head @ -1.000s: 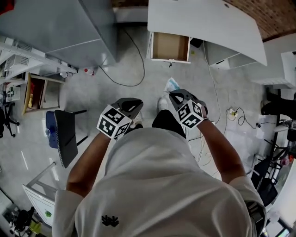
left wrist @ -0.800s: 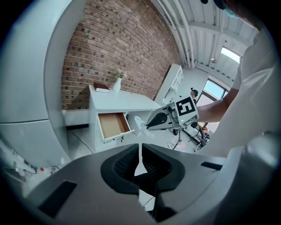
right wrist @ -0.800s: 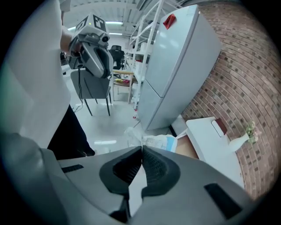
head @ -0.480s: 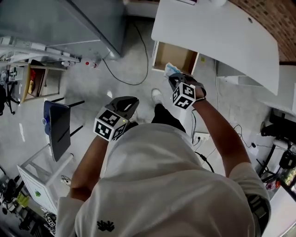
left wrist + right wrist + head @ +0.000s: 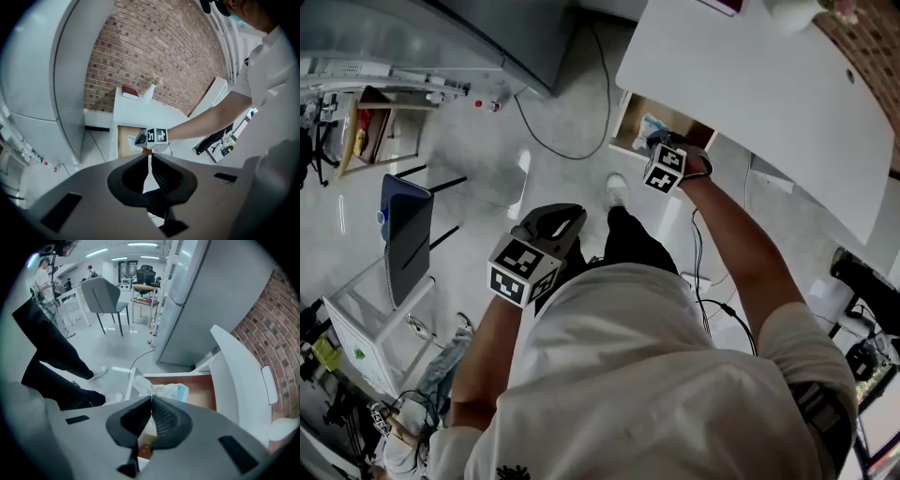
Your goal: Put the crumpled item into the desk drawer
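The crumpled item, a white and blue wrapper, sticks out past my right gripper, which is shut on it. In the head view that gripper holds the wrapper over the open desk drawer, whose brown inside lies just beyond the wrapper. The drawer hangs under the white desk. My left gripper stays back near the person's body, shut on nothing. In its own view the left gripper points toward the drawer and the right gripper's marker cube.
A tall grey cabinet stands left of the desk, with a black cable across the floor. A dark chair is at the left. The person's legs and a white shoe are before the drawer. A book rests on the desk.
The person has stepped closer to the desk. My right gripper has carried the crumpled item forward from above the floor to over the open drawer. The left gripper stayed near the body.
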Motion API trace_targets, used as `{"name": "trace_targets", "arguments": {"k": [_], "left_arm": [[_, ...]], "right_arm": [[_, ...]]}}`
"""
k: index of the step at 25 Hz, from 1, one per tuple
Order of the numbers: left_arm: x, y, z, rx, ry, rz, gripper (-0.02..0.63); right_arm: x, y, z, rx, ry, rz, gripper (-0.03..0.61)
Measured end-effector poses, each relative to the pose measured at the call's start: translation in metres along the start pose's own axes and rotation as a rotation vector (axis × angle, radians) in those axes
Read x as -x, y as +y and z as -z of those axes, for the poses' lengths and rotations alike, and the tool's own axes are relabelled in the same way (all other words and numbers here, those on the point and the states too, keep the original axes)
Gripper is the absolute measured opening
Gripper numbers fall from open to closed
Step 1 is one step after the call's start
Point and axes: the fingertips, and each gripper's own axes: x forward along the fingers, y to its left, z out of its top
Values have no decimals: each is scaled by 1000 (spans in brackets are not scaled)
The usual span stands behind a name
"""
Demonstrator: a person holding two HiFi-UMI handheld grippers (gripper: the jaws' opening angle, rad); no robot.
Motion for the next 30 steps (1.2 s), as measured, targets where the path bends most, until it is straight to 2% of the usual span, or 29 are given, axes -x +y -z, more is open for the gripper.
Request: {"name": "trace_targets", "arguments": {"k": [9,16,27,30], "left_arm": [[-15,2,2,119,-3,-76,38],[-27,20,23,166,12,-101,38],[-35,32,28,213,5,-117,38],[-35,35,27,216,4,-117,38]], "right_arm": [[-78,-32,34,8,65,-38,29],[-134,-35,35,31,90,-60,29],[-164,-35,36,22,74,-92,32],[-163,-34,36,13,79,-112,71]]}}
